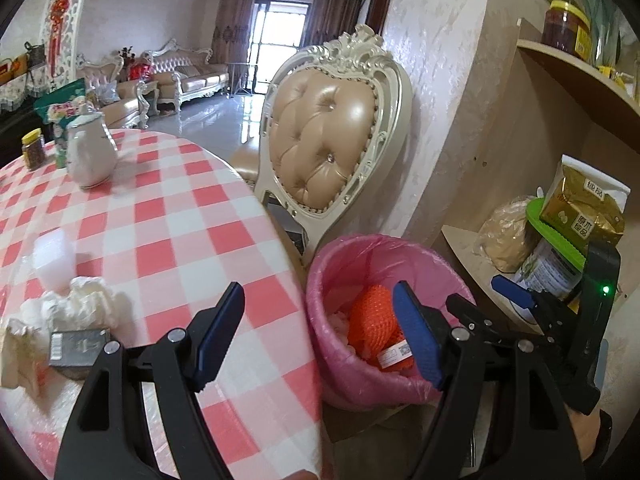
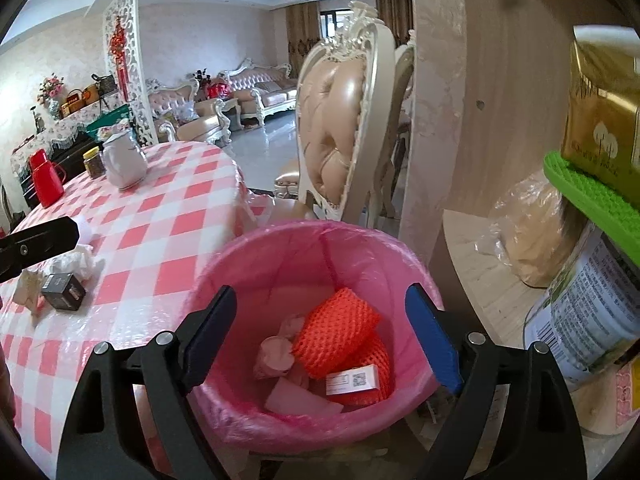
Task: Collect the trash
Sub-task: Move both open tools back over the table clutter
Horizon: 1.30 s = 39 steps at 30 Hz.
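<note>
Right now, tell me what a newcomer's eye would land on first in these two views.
First, the pink-lined trash bin beside the table, with orange foam netting already lying inside it. Next, the red-and-white checked tablecloth, where crumpled white tissue and a small dark box sit near its edge. Behind the bin stands an ornate cream chair with a tufted heart-shaped back.

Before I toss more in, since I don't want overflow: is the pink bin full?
Not full. The pink-lined bin holds orange foam netting and scraps only at the bottom; its liner walls show bare above them.
</note>
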Each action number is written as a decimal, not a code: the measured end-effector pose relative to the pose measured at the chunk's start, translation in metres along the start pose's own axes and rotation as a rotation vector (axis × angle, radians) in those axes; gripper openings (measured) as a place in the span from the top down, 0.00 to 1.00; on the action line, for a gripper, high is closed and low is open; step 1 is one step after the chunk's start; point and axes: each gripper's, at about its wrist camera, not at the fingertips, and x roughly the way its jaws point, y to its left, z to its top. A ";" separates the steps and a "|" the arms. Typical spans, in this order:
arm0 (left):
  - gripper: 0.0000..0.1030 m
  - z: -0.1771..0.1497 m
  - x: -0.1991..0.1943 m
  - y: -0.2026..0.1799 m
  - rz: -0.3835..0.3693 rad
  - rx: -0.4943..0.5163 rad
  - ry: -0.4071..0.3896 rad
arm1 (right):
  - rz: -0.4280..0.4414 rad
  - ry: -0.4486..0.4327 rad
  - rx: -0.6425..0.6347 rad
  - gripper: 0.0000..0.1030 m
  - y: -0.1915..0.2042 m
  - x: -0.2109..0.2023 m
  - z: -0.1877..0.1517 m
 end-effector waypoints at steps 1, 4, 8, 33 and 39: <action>0.28 -0.002 -0.007 0.003 0.005 -0.004 -0.007 | 0.002 -0.005 -0.009 0.21 0.005 -0.004 0.000; 0.28 -0.007 -0.020 0.010 0.017 -0.014 -0.021 | 0.011 -0.010 -0.024 0.21 0.016 -0.009 0.001; 0.28 -0.014 -0.042 0.022 0.041 -0.031 -0.043 | 0.057 -0.027 -0.029 0.18 0.031 -0.022 0.000; 0.29 -0.072 -0.147 0.152 0.224 -0.252 -0.114 | 0.215 -0.034 -0.160 0.18 0.150 -0.047 -0.002; 0.29 -0.081 -0.157 0.179 0.271 -0.286 -0.115 | 0.249 -0.020 -0.198 0.18 0.174 -0.043 -0.005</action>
